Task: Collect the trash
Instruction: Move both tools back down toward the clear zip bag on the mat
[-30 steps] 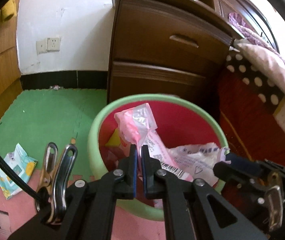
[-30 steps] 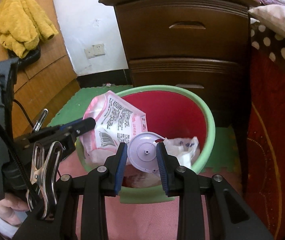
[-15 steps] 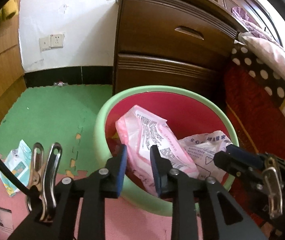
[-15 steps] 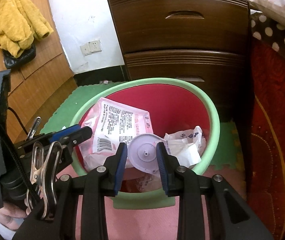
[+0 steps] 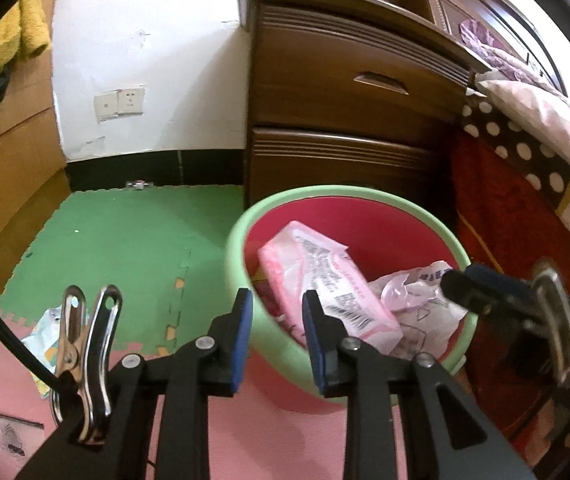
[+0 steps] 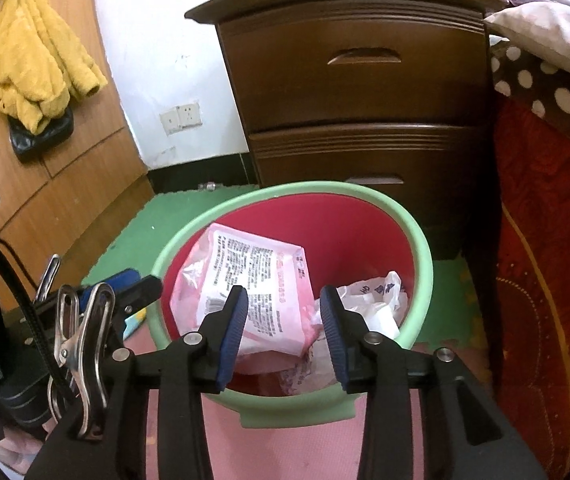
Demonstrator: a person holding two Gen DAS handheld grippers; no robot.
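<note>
1. Trash sits in one bin [image 6: 419, 248], green-rimmed and red inside, standing on the floor mat [image 5: 133, 236] just in front of the dark wooden nightstand [image 6: 357, 92].
2. I count two clear pieces inside it: one pink printed packet [image 6: 261, 276] leaning toward the bin's left wall, and one crumpled white plastic bag [image 6: 373, 300] beside it on the right. More scraps lie beneath them, too jumbled for me to count.
3. One further wrapper [image 5: 47, 332], pale with blue and yellow print, lies outside the bin on the mat, where the green tiles meet the pink ones, partly behind my left clip.
4. My left claw [image 5: 275, 320] is parted and holds nothing; its fingers straddle the bin's near-left rim from my view.
5. My right claw [image 6: 283, 322] is spread wide and empty, hovering over the bin's near rim with the packet showing between its fingers.
6. Each claw shows in the other's camera: the right one's tip reaches over the bin's right rim, the left one waits at the bin's left side.
7. Around: two drawers in the nightstand, two wall sockets [image 6: 181, 118] above the black skirting, one yellow garment [image 6: 37, 68] hanging on the wooden panel, and the bed [image 6: 549, 260] with its red cover and dotted blanket close on the right of the bin.
</note>
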